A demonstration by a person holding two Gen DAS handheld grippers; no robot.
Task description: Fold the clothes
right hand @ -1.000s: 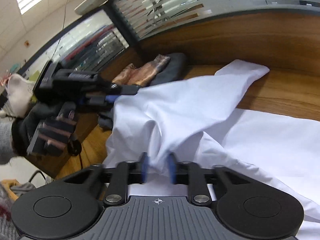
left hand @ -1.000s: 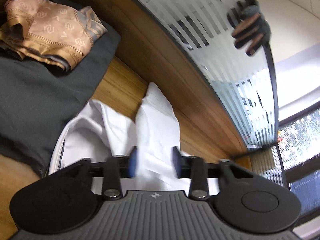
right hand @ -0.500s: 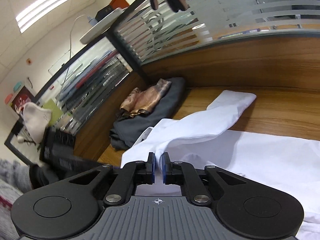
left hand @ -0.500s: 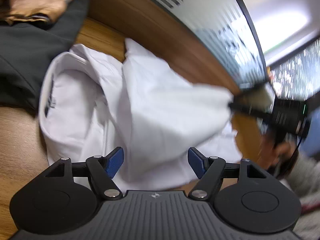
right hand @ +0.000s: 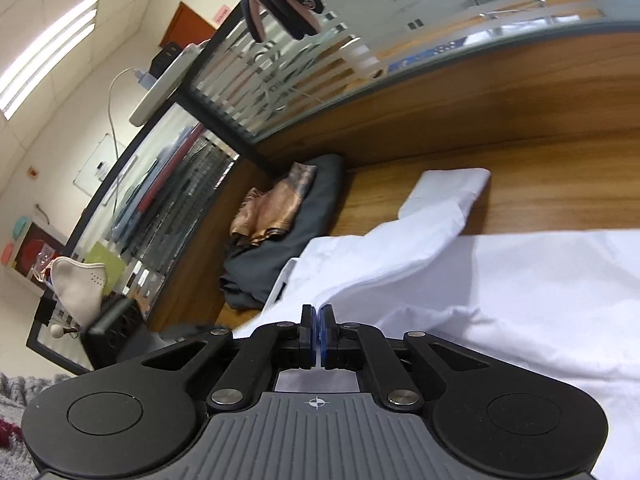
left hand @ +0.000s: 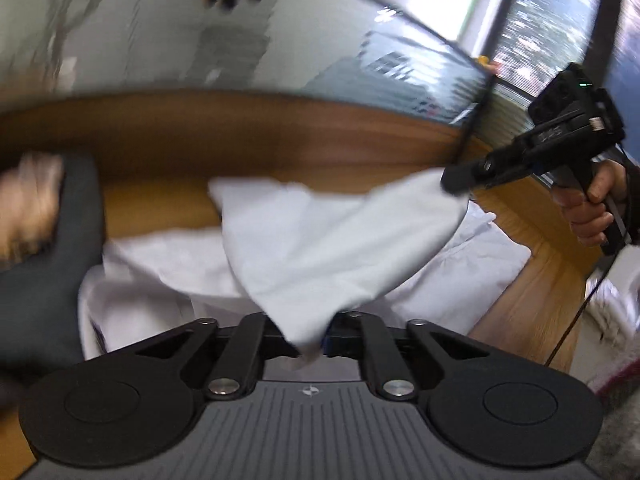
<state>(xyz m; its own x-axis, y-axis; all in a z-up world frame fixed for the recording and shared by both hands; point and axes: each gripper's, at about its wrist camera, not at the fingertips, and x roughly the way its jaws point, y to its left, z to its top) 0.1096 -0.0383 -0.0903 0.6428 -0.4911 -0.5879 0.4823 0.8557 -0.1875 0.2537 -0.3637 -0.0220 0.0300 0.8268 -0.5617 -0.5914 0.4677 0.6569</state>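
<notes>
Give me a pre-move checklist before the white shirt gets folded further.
1. Left gripper shut on white shirt: ok.
2. Right gripper shut on shirt fabric: ok; its tip meets the cloth in the left wrist view.
3. Fabric spans both grippers, lifted: ok.
4. Sleeve lying flat on the desk: ok.
5. Dark folded garment clear of the shirt: not ok, edges meet.
6. Hem alignment: cannot tell.

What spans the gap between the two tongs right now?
A lifted fold of the white shirt, stretched from the left tongs to the right tongs; the left wrist view shows it.
</notes>
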